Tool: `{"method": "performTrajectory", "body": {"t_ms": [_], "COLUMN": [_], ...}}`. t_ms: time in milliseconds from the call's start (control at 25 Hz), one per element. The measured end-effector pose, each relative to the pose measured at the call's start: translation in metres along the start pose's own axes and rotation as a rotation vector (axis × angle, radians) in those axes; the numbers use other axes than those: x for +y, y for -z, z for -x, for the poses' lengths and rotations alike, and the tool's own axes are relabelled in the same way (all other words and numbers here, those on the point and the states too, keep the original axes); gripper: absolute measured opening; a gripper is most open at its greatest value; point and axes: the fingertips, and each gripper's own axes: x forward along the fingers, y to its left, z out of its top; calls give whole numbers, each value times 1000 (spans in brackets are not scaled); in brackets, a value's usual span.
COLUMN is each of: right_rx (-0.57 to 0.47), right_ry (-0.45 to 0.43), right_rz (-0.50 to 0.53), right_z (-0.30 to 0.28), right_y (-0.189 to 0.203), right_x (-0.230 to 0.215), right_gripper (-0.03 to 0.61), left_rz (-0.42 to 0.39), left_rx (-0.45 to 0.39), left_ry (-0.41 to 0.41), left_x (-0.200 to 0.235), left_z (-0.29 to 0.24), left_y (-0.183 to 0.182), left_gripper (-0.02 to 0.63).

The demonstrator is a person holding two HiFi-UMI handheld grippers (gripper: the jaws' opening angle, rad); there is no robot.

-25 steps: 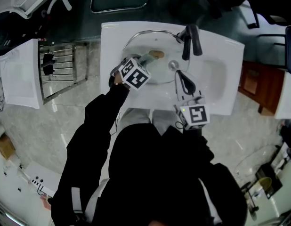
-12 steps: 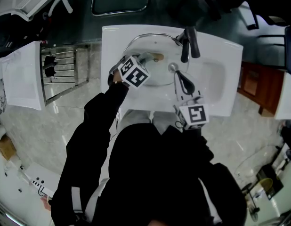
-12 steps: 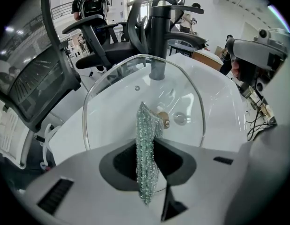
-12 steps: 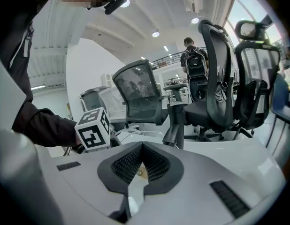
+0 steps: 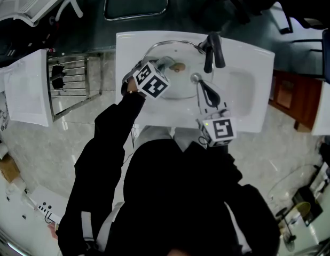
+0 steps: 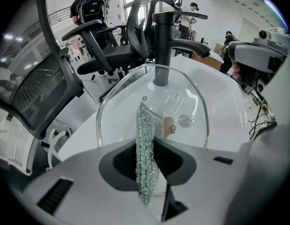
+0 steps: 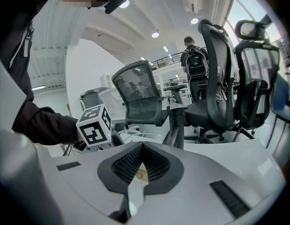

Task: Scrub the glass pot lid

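Left gripper view: your left gripper (image 6: 151,143) has its jaws pinching a sparkly mesh scrubber (image 6: 145,130), whose tip rests against the glass pot lid (image 6: 119,107) tilted up in the sink (image 6: 222,102). Right gripper view: your right gripper (image 7: 141,173) has its 2 jaws clamped on the lid's edge.

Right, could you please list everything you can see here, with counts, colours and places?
washbasin: one, white, in front of the person.
faucet: one, black, at the basin's far edge.
glass pot lid: one, clear with a tan knob, in the basin bowl.
scrubbing cloth: one, glittery silver-green, in the left claw.
office chairs: several, black, beyond the basin.
wire rack: one, metal, left of the basin.
left claw: one, grey, shut on the cloth.
right claw: one, grey, apparently shut on the lid's edge.
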Motion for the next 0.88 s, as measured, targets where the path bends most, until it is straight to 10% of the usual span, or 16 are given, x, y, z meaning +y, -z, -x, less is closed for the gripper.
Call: {"method": "performTrajectory", "body": {"t_ms": [880], "right_rx": [-3], "right_ry": [-8], "right_rz": [11], "right_z": [3], "right_y": [-8], "right_x": [2], "right_gripper": [-12], "left_rz": [-82], "left_rx": [-27], "left_ry": [-120], "left_x": [28], "left_z": [23], "left_y": [-25], "left_gripper": [84]}}
